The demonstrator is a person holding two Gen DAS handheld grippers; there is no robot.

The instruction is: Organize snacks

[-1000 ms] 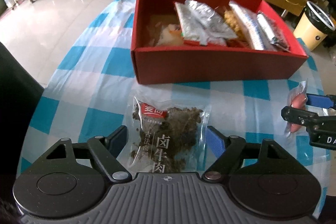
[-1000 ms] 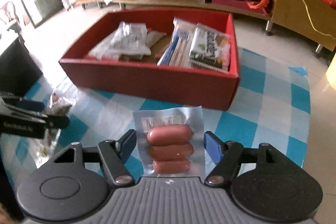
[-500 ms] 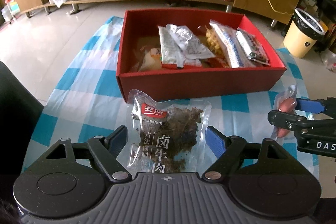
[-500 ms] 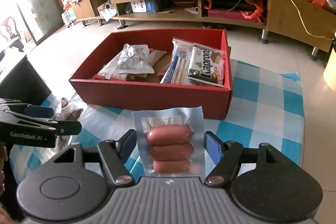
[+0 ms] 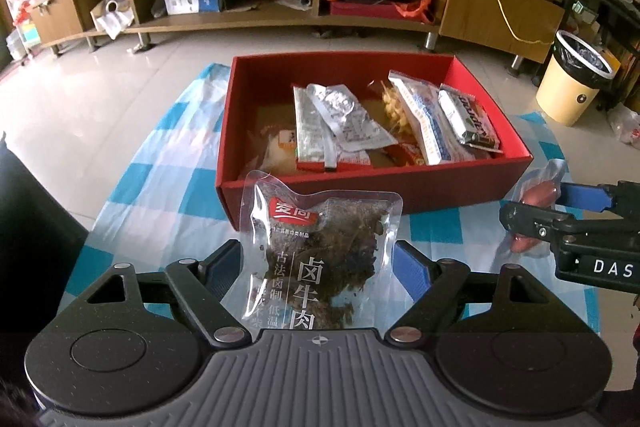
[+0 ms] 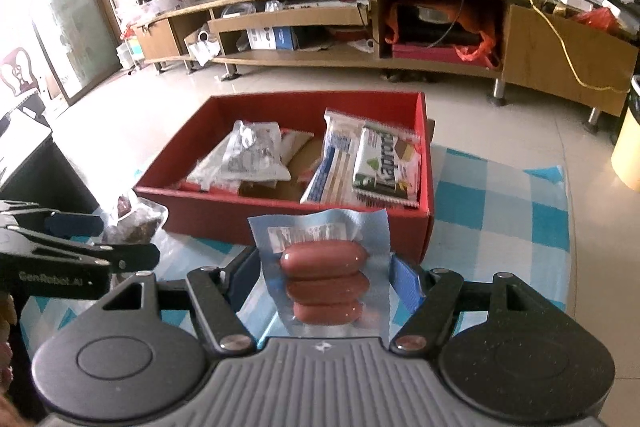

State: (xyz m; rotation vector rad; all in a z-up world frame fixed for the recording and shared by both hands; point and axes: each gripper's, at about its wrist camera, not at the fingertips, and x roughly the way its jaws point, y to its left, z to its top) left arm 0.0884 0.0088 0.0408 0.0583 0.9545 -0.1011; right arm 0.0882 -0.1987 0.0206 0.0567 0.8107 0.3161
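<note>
A clear braised-beef pouch point(image 5: 320, 255) and a three-sausage pack point(image 6: 324, 275) stand upright, raised just before the open red box point(image 5: 400, 193) of packaged snacks.

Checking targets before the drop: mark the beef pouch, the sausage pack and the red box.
beef pouch point(image 5: 320, 251): left wrist view, its middle.
sausage pack point(image 6: 324, 261): right wrist view, top sausage.
red box point(image 5: 400, 189): left wrist view, near wall.

We see the box point(image 5: 372, 183) on the table point(image 5: 160, 183), packets point(image 6: 384, 163) inside it; nearer us, the beef pouch point(image 5: 320, 259) left, the sausage pack point(image 6: 324, 275) right.
</note>
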